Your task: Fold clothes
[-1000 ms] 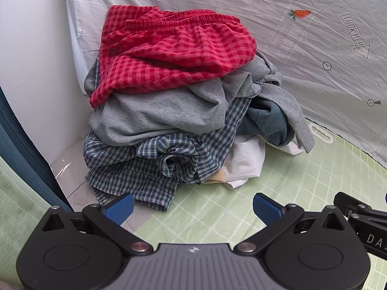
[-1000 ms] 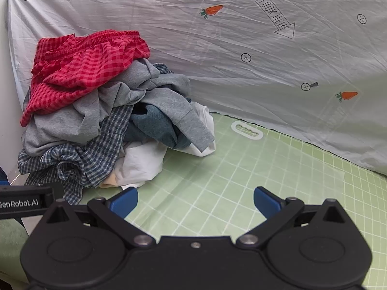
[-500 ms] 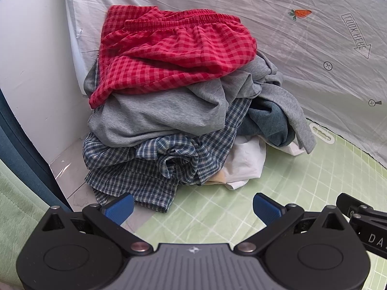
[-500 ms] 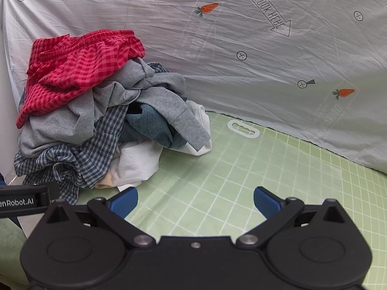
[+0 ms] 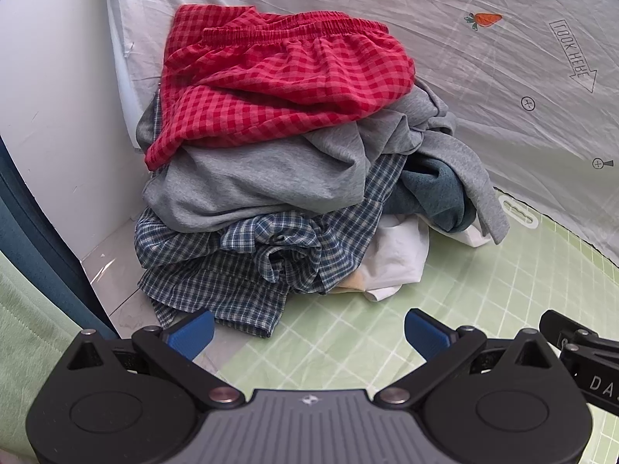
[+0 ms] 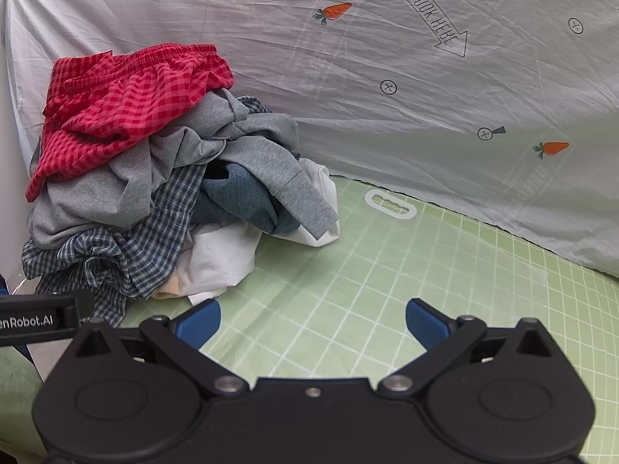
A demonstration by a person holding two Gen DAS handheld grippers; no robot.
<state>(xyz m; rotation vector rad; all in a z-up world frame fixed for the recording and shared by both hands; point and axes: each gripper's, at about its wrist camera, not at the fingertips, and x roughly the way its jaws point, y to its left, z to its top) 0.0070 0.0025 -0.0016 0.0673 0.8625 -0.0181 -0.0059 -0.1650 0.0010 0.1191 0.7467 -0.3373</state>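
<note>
Right now the red checked shorts (image 5: 278, 77) sit on top of the clothes pile (image 5: 271, 193), at the back left of the green grid mat (image 6: 387, 309). My left gripper (image 5: 309, 332) and right gripper (image 6: 313, 321) are both wide open and hold nothing. I think I should pinch the shorts by the waistband and lift slowly, so the pile stays put.

A crinkled grey sheet (image 6: 406, 123) printed with orange carrots (image 6: 336, 11) is filling the upper frame, a green gridded mat (image 6: 348, 301) is lying across the lower right, and a white wall (image 5: 50, 123) is standing at left.
</note>
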